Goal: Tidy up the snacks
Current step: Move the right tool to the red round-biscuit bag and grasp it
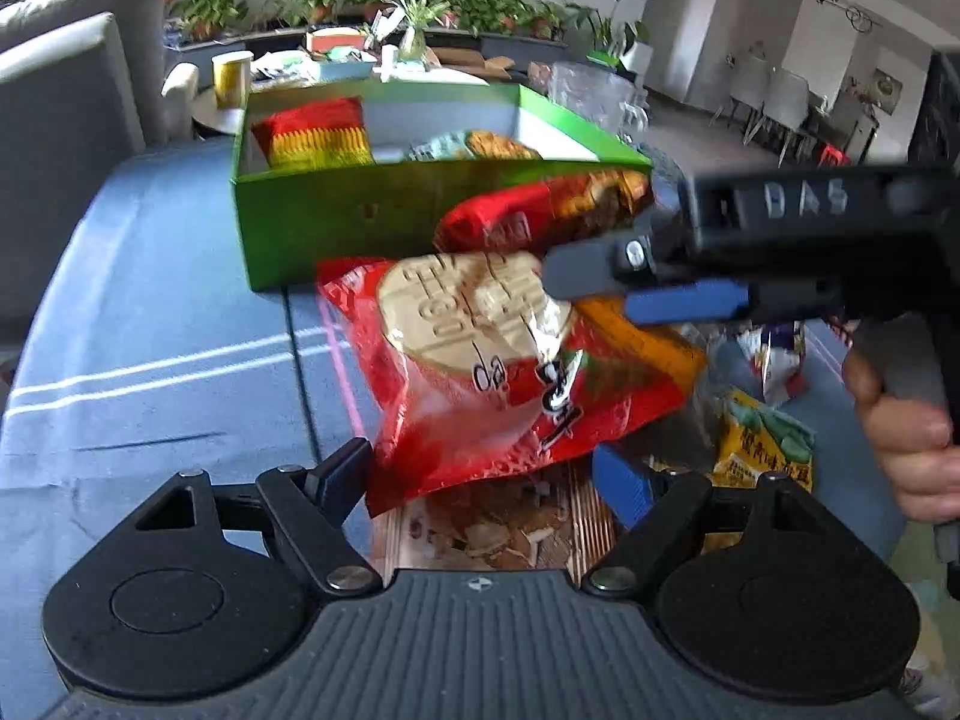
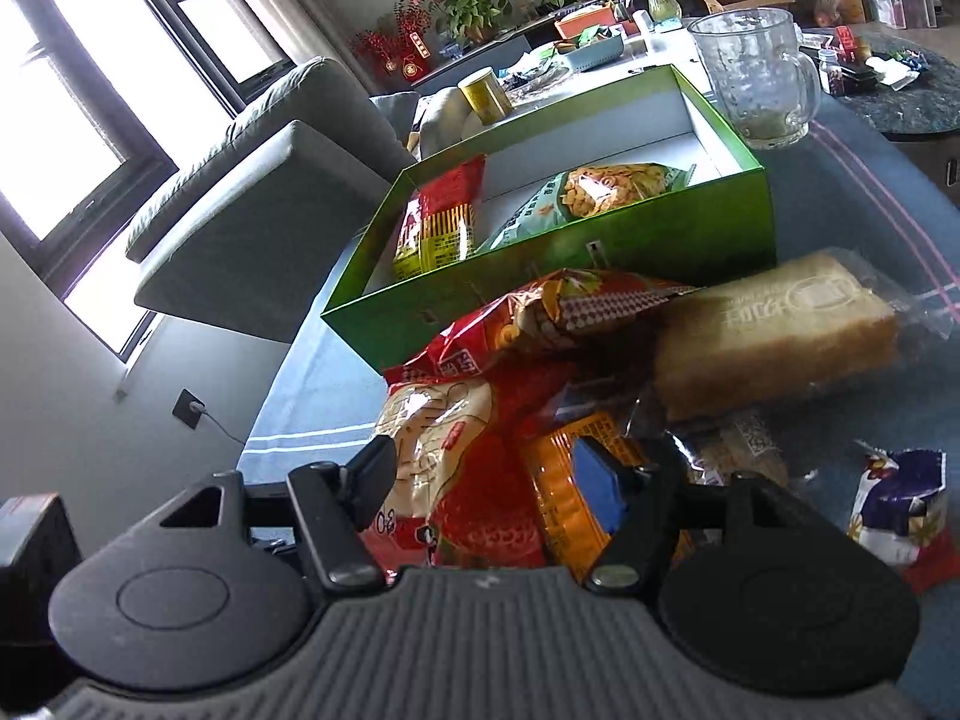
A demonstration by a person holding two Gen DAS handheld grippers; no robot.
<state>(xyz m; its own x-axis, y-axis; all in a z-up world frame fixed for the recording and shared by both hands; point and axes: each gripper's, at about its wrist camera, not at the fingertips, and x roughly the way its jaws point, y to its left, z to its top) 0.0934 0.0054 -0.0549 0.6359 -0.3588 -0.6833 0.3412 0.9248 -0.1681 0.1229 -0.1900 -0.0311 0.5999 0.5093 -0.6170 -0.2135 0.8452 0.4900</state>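
Red snack bag (image 1: 480, 372) — between jaws, green box (image 1: 336, 222) behind

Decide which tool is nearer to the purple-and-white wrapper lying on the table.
Right. The right tool sits just beside the purple-and-white wrapper; the left tool is farther off, on the right tool's other side.

Box (image 2: 600, 252) on tabletop (image 2: 312, 396), two snack packets (image 2: 441, 216) side by side inside. Glass jug (image 2: 756, 72) behind box. Snack pile (image 2: 540, 360) before box; bread loaf (image 2: 774, 330) at pile's right.
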